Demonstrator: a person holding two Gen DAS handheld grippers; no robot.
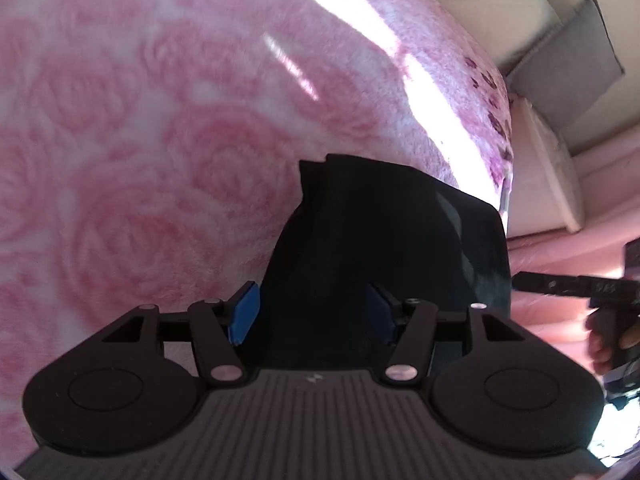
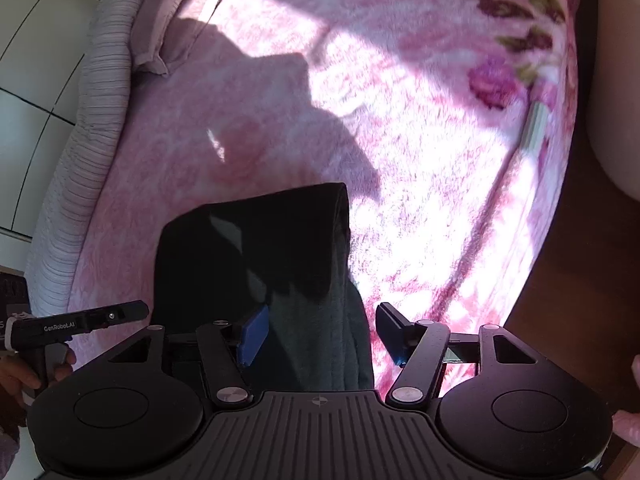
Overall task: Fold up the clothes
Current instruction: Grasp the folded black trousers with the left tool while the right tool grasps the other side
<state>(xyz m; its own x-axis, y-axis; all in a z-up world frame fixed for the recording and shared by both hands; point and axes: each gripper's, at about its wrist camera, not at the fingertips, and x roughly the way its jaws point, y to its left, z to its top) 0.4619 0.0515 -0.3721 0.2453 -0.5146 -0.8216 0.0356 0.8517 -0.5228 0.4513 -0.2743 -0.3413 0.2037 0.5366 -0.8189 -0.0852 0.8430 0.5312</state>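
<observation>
A dark folded garment (image 1: 384, 232) lies on a pink rose-patterned blanket (image 1: 160, 120). My left gripper (image 1: 312, 314) is open, its blue pads (image 1: 245, 312) apart on either side of the garment's near edge. In the right wrist view the same dark garment (image 2: 256, 248) lies on the blanket (image 2: 420, 160). My right gripper (image 2: 324, 334) is open over the garment's near right edge, one blue pad (image 2: 253, 336) over the cloth. The other gripper shows at the edge of each view, in the left wrist view (image 1: 568, 284) and in the right wrist view (image 2: 80, 322).
A grey cushion (image 1: 568, 60) leans by the bed's far right edge. A ribbed pale bedspread (image 2: 92, 120) and a pillow (image 2: 168, 32) lie along the bed's left side, beyond them a white tiled floor (image 2: 32, 40). Dark wood (image 2: 580, 280) borders the right.
</observation>
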